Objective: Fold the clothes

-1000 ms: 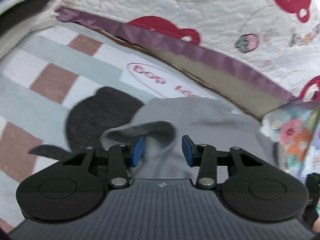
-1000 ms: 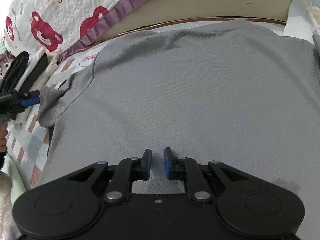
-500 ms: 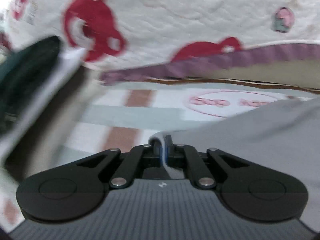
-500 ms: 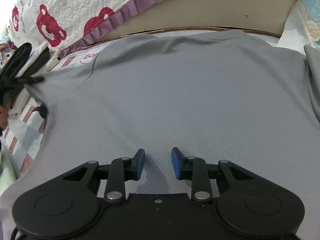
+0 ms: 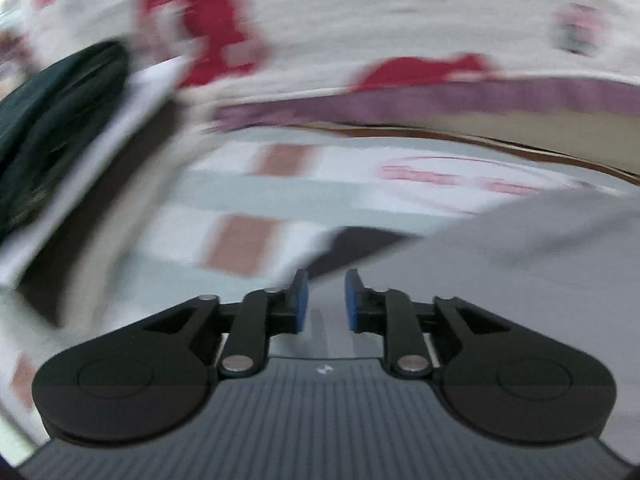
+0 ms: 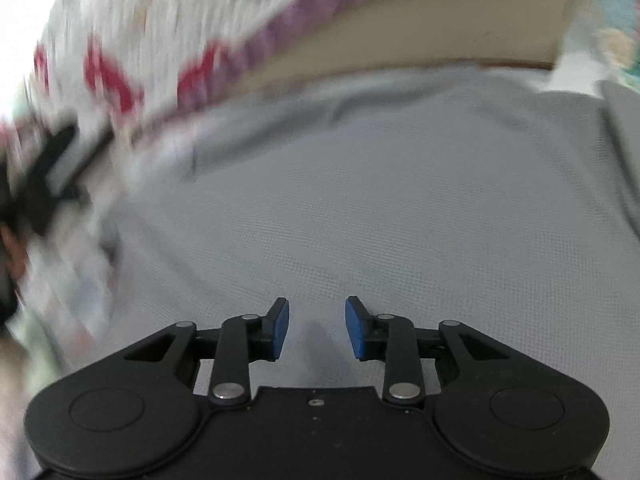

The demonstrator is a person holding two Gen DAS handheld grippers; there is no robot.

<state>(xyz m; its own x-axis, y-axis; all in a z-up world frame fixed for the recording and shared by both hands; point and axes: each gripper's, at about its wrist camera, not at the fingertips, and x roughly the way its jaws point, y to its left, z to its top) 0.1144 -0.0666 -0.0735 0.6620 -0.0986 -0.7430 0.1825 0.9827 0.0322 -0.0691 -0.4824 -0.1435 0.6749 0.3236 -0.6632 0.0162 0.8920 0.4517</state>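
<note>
Grey knit shirt (image 6: 380, 208) lies spread flat, unfolded; left gripper (image 5: 324, 300) and right gripper (image 6: 316, 328), jaws just parted, hold nothing.

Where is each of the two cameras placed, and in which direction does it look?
Left wrist: sits on the left gripper, looking forward and down at the grey shirt's edge, the checked sheet and the bear-print quilt; only its own blue-padded fingers show, open.
Right wrist: sits on the right gripper, looking down across the spread shirt toward the quilt; its own open fingers show.
Both share the shirt and quilt.
</note>
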